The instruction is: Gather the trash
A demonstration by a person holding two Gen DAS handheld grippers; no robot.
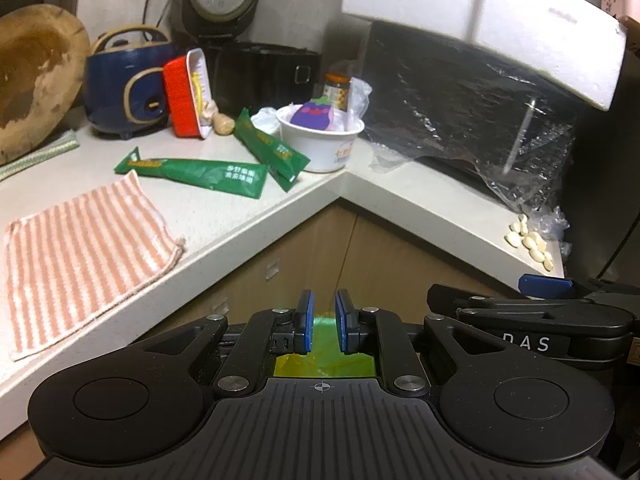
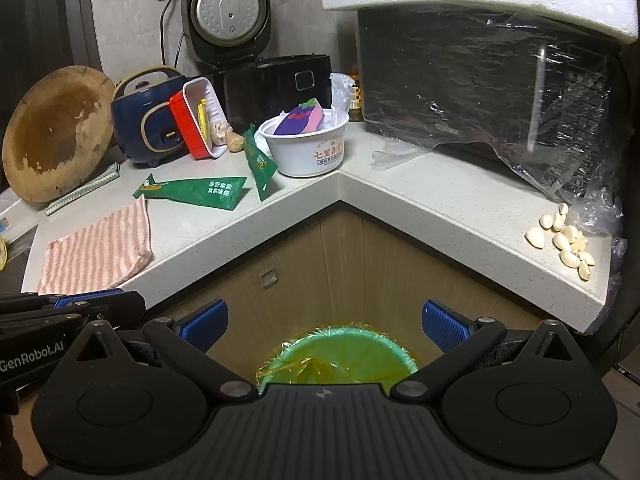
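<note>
One L-shaped pale surface [image 2: 304, 216] carries everything, and below its inner corner stands one green bin [image 2: 340, 354] lined with a yellowish bag. On the surface, from large to small: one black oven [image 2: 480, 92] draped in clear plastic, one round wooden board [image 2: 56, 136], two rice cookers, a black one [image 2: 256, 60] with its lid up and a navy one [image 2: 148, 120], one pink-striped cloth [image 2: 96, 252], one white paper bowl [image 2: 310, 148] holding a purple eggplant-print packet [image 2: 300, 118], one red-and-white tray [image 2: 196, 120] on edge, and a heap of about a dozen peeled garlic cloves [image 2: 568, 240].

The trash is two green wrappers, long, flat and crinkled, with white print: one wrapper [image 2: 196, 192] lies near the cloth, the other wrapper [image 2: 258, 160] leans against the bowl.

The left gripper [image 1: 323, 316] has its blue pads nearly together with nothing between them. The right gripper [image 2: 324, 324] stands wide apart and empty above the bin.
</note>
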